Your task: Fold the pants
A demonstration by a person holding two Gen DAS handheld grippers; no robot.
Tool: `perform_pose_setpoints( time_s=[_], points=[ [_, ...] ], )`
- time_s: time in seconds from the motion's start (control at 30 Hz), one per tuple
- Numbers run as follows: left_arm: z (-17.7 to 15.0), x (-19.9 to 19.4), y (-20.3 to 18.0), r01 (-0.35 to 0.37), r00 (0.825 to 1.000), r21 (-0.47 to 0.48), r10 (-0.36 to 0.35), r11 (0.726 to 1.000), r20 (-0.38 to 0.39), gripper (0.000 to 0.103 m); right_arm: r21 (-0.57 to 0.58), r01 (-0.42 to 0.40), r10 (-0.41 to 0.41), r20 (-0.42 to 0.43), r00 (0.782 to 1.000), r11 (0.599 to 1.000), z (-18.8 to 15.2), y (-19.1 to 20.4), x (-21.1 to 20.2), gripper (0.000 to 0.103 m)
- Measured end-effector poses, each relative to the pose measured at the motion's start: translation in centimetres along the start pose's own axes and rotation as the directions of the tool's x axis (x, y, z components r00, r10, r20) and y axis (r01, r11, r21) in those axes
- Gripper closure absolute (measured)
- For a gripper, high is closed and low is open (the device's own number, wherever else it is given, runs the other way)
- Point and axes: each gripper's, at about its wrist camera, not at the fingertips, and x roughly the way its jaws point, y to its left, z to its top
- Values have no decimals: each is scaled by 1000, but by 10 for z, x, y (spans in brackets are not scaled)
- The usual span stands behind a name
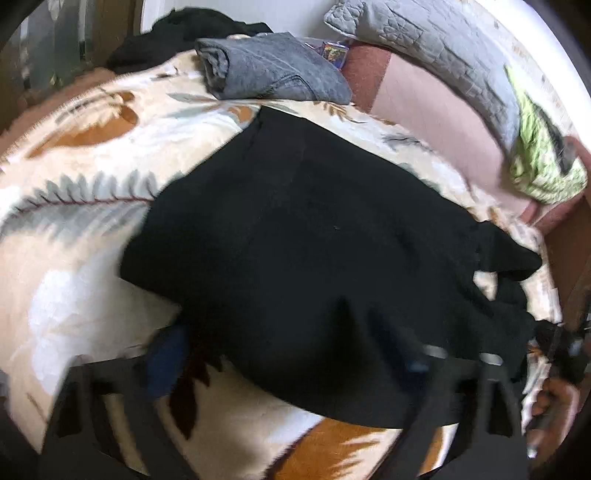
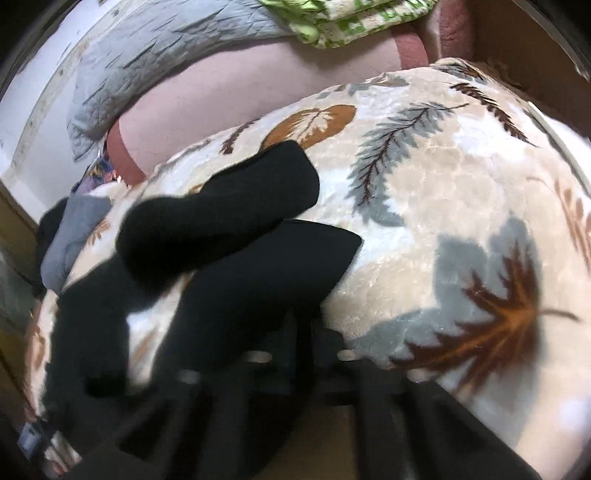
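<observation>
Black pants lie spread on a cream blanket with leaf prints. In the left wrist view their near edge drapes over my left gripper; one blue-padded finger shows at the left and the other is hidden under cloth, so the jaws stand apart. In the right wrist view the two pant legs run up and to the right over the blanket. My right gripper sits at the near end of the lower leg, blurred and dark; its jaw state is unclear. The right gripper and a hand also show in the left wrist view.
A folded grey garment and a dark clothes pile lie at the far side. A grey quilted pillow and a green patterned cloth rest on the pink sheet. A brown board borders the bed.
</observation>
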Motion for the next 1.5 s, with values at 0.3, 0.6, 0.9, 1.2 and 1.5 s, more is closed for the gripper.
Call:
perform_pose_setpoints(
  time_s=[0.3, 0.6, 0.9, 1.2, 1.5],
  points=[
    [0, -8, 19, 42, 999, -15, -43, 999, -27, 68, 20, 147, -148, 66, 987, 989, -38, -44, -107, 99],
    [-5, -17, 29, 79, 997, -46, -80, 996, -23, 39, 82, 196, -197, 8, 980, 977, -53, -68, -120, 70],
    [1, -14, 48, 55, 998, -104, -54, 993, 12, 24, -132, -116, 114, -21, 993, 984, -58, 18, -101, 48],
    [14, -1, 34, 29, 999, -80, -28, 996, 22, 84, -292, -239, 190, -186, 964, 926, -112, 102, -44, 44],
    [4, -40, 45, 100, 994, -99, -96, 990, 49, 92, -298, -340, 274, -241, 931, 892, -119, 117, -51, 43]
  ],
)
